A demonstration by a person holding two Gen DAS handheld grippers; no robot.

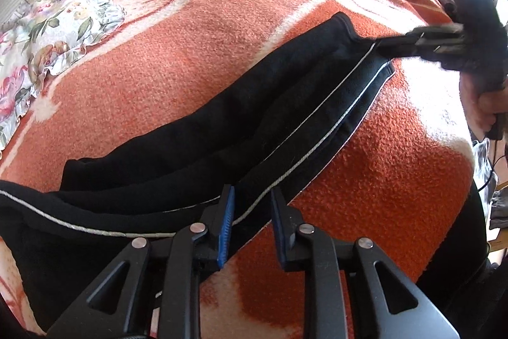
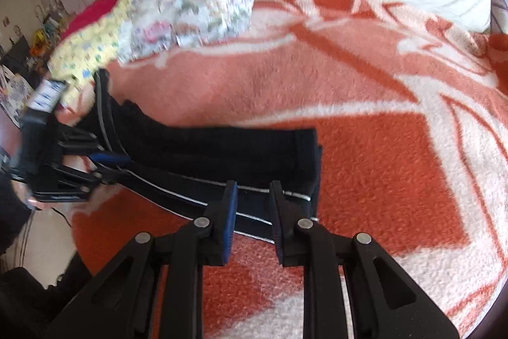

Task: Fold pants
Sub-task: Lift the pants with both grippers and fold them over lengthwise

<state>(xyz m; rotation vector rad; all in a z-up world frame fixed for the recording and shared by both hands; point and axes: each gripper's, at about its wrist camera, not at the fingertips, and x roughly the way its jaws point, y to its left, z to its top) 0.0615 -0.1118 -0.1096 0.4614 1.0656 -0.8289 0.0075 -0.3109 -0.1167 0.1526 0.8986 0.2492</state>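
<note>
The black pants (image 1: 222, 129) lie folded lengthwise across the orange-and-white blanket (image 1: 177, 59), legs stacked, silver piping along the near edge. My left gripper (image 1: 252, 199) hangs over that piped edge near the waist end with its jaws parted, closed on nothing. My right gripper (image 2: 253, 199) sits above the cuff end, jaws likewise apart; in the blurred view I think the pads straddle the piping without pinching it. A floral pillow (image 1: 54, 21) rests beyond.
</note>
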